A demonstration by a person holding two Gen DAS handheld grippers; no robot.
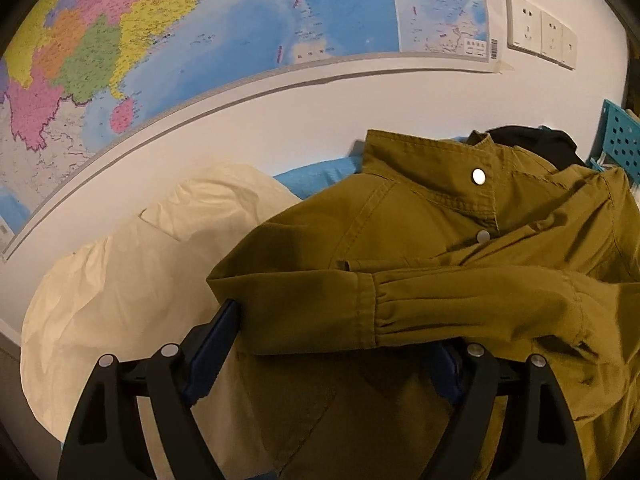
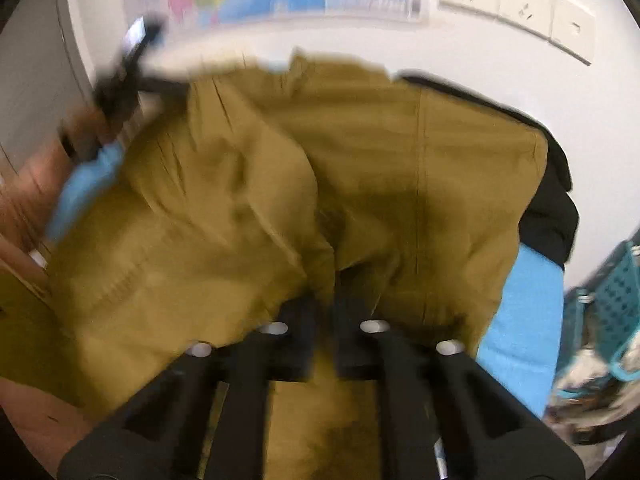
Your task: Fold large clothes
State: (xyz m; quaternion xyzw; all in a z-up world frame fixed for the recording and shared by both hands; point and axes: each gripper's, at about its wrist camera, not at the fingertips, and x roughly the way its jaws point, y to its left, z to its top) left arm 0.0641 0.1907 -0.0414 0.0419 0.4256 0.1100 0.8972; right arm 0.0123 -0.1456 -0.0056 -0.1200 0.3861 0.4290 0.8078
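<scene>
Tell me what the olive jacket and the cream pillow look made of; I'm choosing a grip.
Olive jacket: seemingly matte woven cotton twill, with stitched seams, crisp creases and shiny metal-looking snaps. Cream pillow: smooth, lightly crinkled woven cover, probably cotton; its filling is hidden.

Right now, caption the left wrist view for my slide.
Open left tool straddles an olive jacket sleeve cuff, cream pillow beside it.
</scene>
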